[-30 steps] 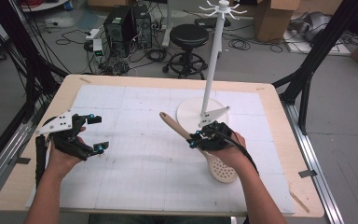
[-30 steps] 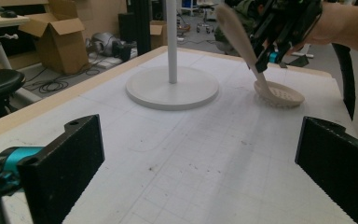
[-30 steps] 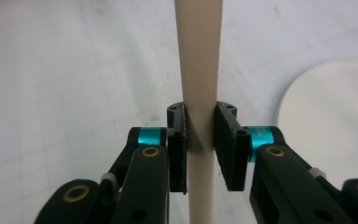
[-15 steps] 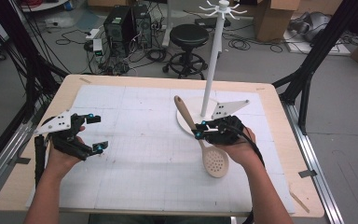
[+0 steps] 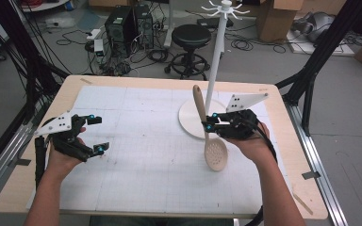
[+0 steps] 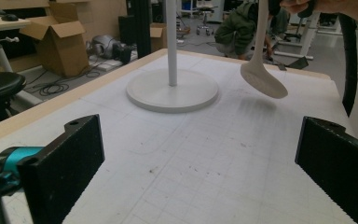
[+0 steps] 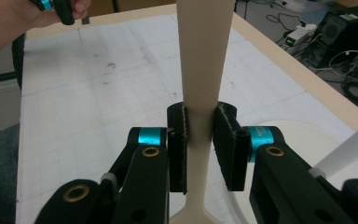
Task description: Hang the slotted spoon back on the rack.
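Two sets of tongs are in my hands. My right tongs point(image 5: 210, 121) are pinching the neck of the slotted spoon point(image 5: 215, 155), which hangs off the table point(image 5: 136, 84) with its bowl low and its handle up, just beside the white rack's pole point(image 5: 214, 70) and over the edge of its round base point(image 5: 188, 123). My left tongs point(image 5: 97, 133) are spread wide, gripping nothing, well apart to the left.

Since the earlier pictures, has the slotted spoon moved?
Yes. The slotted spoon, held in the right gripper, has swung from slanted to nearly upright, closer to the white stand's pole, bowl hanging down.
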### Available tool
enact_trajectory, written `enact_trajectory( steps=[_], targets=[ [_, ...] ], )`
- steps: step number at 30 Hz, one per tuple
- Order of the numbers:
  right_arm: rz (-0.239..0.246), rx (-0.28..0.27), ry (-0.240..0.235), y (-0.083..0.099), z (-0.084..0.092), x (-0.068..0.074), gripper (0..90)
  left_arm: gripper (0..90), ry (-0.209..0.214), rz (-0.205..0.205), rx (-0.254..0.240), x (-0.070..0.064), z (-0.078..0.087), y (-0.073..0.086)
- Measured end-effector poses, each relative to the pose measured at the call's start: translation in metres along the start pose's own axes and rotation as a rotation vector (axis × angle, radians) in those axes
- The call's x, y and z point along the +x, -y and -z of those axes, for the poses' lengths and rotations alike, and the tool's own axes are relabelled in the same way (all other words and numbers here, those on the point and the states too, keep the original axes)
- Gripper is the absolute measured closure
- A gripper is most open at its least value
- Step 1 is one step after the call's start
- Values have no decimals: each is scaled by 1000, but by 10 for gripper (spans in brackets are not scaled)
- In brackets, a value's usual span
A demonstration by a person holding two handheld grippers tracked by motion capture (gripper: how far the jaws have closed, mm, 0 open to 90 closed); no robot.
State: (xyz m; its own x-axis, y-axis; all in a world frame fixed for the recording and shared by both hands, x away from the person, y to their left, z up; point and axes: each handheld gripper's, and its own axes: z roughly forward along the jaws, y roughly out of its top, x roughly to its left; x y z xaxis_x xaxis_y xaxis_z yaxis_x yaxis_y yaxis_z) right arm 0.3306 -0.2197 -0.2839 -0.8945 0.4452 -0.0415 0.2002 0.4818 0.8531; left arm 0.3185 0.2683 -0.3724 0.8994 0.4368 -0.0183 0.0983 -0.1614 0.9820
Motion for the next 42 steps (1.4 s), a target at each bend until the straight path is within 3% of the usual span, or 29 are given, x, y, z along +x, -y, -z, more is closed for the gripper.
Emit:
enact_trajectory(
  steps=[18, 28, 37, 42],
  targets=[
    [-28, -48, 46, -23, 39, -29, 758, 17, 2, 3, -15, 1, 2, -1],
    [-76, -95, 83, -33, 61, -55, 758, 17, 0, 2, -16, 1, 3, -1],
    [-91, -87, 147, -51, 74, -77, 758, 17, -2, 3, -13, 1, 3, 0],
    [-127, -89, 184, -60, 82, -89, 758, 17, -2, 3, -14, 1, 3, 0]
  ],
)
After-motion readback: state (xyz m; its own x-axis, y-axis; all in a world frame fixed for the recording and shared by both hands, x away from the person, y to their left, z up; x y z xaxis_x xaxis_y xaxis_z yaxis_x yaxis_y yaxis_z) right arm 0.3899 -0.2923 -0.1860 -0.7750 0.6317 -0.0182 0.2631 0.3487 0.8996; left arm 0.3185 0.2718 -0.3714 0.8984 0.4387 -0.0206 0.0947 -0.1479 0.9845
